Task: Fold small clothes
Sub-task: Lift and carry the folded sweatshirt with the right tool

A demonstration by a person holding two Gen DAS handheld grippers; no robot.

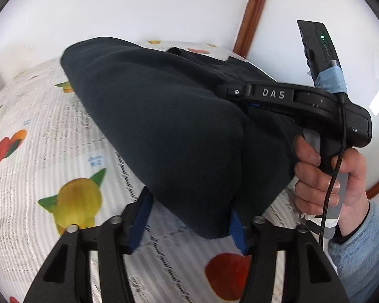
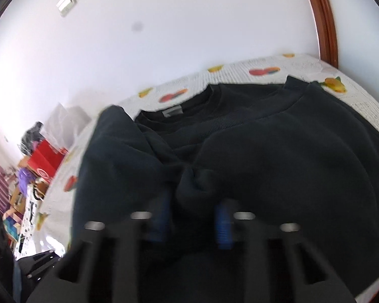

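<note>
A dark navy sweatshirt (image 1: pixel 164 126) lies on a bed with a white fruit-print cover (image 1: pixel 50 139). In the left wrist view my left gripper (image 1: pixel 189 224) has its blue pads either side of a fold of the sweatshirt's edge, holding it above the cover. The right gripper (image 1: pixel 236 92), held in a hand, bites into the cloth at the far right. In the right wrist view the right gripper (image 2: pixel 193 214) holds a bunched fold of the sweatshirt (image 2: pixel 290 151). Its collar and grey label (image 2: pixel 171 112) lie beyond.
A white wall and a brown wooden frame (image 1: pixel 250 15) stand behind the bed. In the right wrist view, cluttered shelves with a red box (image 2: pixel 44 160) stand left of the bed. A light switch (image 2: pixel 67 3) is on the wall.
</note>
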